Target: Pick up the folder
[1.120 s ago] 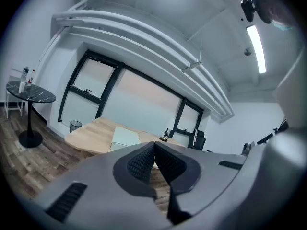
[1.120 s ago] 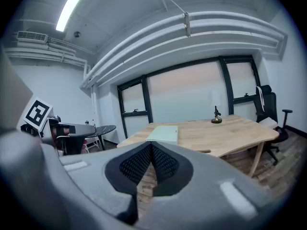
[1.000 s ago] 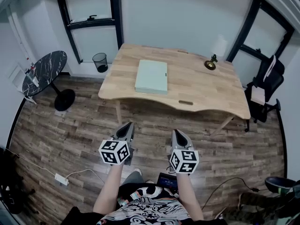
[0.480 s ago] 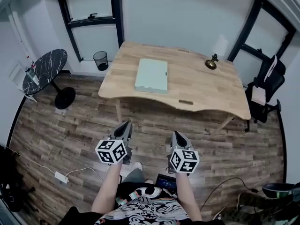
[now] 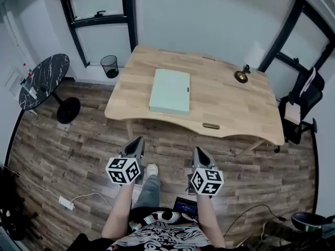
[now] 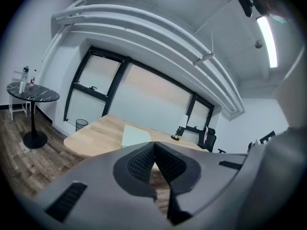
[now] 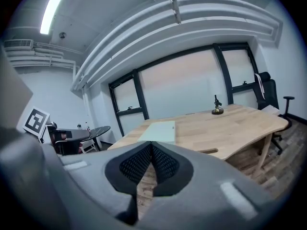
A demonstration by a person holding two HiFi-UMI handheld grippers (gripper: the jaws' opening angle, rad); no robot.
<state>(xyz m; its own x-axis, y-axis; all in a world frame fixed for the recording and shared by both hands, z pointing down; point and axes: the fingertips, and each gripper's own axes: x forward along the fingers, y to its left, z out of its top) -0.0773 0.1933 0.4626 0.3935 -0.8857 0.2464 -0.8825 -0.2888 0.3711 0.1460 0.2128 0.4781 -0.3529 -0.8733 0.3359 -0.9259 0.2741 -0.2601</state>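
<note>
Our left gripper (image 6: 154,144) has its jaws pressed together with nothing between them, and our right gripper (image 7: 151,144) is the same: pads meeting, empty. We hold both side by side over the floor (image 5: 78,135), well short of the table (image 5: 235,106). Each carries a marker cube (image 5: 123,170) whose black and white squares are patterns, not letters. Below them our arms (image 5: 121,208) and a patterned shirt (image 5: 167,239) are cut off by the lower edge, and we see too little of the print to read it. One shoe (image 5: 152,170) shows between the grippers. The folder (image 5: 170,91), pale green, lies flat on the table's left half, well apart from both grippers. A small brass thing (image 5: 241,76) stands near the far right corner; we cannot tell what it is. A bin (image 5: 109,66) stands on the floor by the table's far left corner. Further left, a round table (image 5: 44,80) holds bottles (image 6: 25,74) too small to read. A chair (image 5: 303,95) at the right is partly hidden behind a dark window frame.
</note>
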